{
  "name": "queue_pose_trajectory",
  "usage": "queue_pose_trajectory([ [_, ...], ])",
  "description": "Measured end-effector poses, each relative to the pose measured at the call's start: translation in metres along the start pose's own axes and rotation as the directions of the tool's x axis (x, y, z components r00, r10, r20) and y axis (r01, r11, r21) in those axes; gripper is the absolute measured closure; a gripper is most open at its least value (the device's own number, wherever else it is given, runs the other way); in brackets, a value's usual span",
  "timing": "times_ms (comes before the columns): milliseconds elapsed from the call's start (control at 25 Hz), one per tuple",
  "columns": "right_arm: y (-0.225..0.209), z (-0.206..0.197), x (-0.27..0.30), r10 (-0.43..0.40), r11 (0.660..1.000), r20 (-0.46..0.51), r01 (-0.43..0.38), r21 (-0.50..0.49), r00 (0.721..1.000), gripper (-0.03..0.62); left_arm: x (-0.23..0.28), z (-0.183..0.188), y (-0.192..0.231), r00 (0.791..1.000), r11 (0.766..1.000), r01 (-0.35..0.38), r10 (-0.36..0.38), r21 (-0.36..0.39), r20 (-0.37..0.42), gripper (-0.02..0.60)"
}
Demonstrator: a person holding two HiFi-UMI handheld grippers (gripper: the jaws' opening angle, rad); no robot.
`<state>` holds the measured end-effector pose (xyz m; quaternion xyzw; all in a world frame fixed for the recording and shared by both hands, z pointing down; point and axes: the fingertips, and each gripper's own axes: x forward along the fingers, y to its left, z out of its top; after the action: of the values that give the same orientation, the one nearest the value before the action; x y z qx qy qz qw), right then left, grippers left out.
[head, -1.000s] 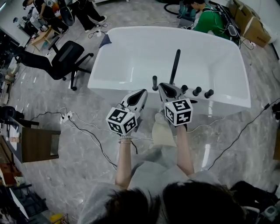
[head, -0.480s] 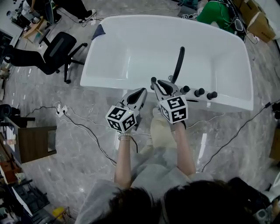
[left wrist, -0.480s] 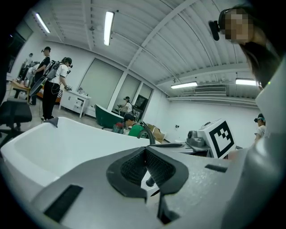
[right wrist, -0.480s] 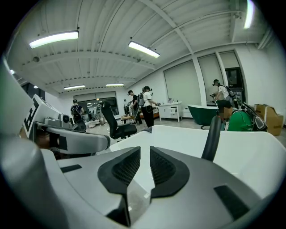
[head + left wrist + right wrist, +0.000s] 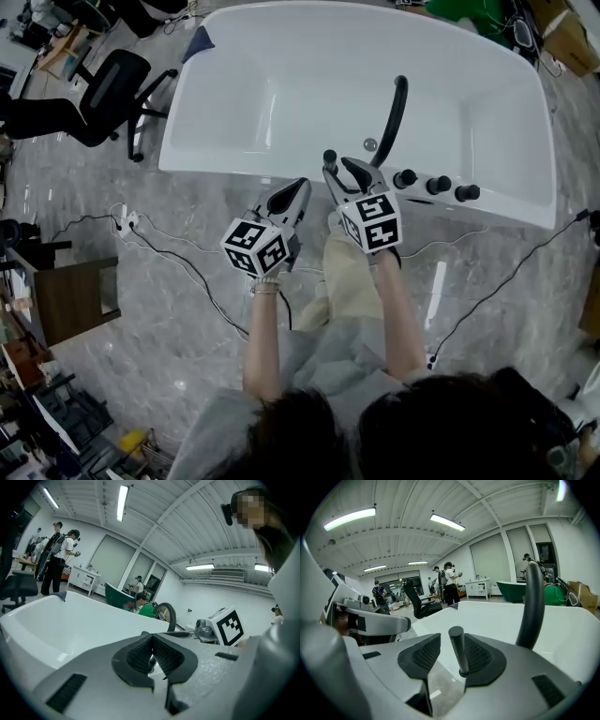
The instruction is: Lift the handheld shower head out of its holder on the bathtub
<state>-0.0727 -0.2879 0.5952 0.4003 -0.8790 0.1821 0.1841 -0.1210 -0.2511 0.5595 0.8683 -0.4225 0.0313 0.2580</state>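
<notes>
The handheld shower head (image 5: 330, 157) is a slim black rod that stands upright in its holder on the near rim of the white bathtub (image 5: 234, 159). My right gripper (image 5: 339, 170) is at the rim and its jaws are opening. In the right gripper view the rod (image 5: 457, 652) rises between the pads, nearer the right one, and neither pad presses on it. My left gripper (image 5: 296, 192) hovers just left of it, short of the rim. Its pads (image 5: 140, 656) meet with nothing between them.
A tall curved black spout (image 5: 395, 112) rises from the rim just right of the rod, also visible as the spout (image 5: 532, 602) in the right gripper view. Three black knobs (image 5: 436, 185) follow to the right. Cables (image 5: 178, 267) cross the marble floor and an office chair (image 5: 103, 89) stands at the left.
Both grippers have come down and forward to the tub's rim. The right gripper's jaws, shut a second ago, have spread and now stand either side of the black rod.
</notes>
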Motion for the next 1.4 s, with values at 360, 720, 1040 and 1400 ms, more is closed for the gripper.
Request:
queue_pose_trajectory([
  [360, -0.015, -0.040, 0.039, 0.010, 1.000, -0.039, -0.010, 0.005, 0.999, 0.448, 0.016, -0.035, 0.030, 1.000, 0.999, -0.021, 0.020, -0.034, -0.012, 0.577],
  [720, -0.019, -0.066, 0.071, 0.005, 1.000, -0.081, -0.005, -0.001, 0.997, 0.441, 0.030, -0.058, 0.053, 0.999, 0.998, -0.027, 0.024, -0.057, -0.044, 0.577],
  [1040, -0.024, -0.079, 0.093, 0.004, 1.000, -0.101, -0.005, -0.014, 0.995, 0.441, 0.043, -0.075, 0.066, 0.998, 0.997, -0.025, 0.021, -0.074, -0.055, 0.577],
  [1400, -0.028, -0.080, 0.101, -0.022, 0.999, -0.106, 0.017, -0.042, 0.994, 0.448, 0.045, -0.088, 0.069, 0.997, 0.996, -0.022, 0.015, -0.084, -0.077, 0.577],
])
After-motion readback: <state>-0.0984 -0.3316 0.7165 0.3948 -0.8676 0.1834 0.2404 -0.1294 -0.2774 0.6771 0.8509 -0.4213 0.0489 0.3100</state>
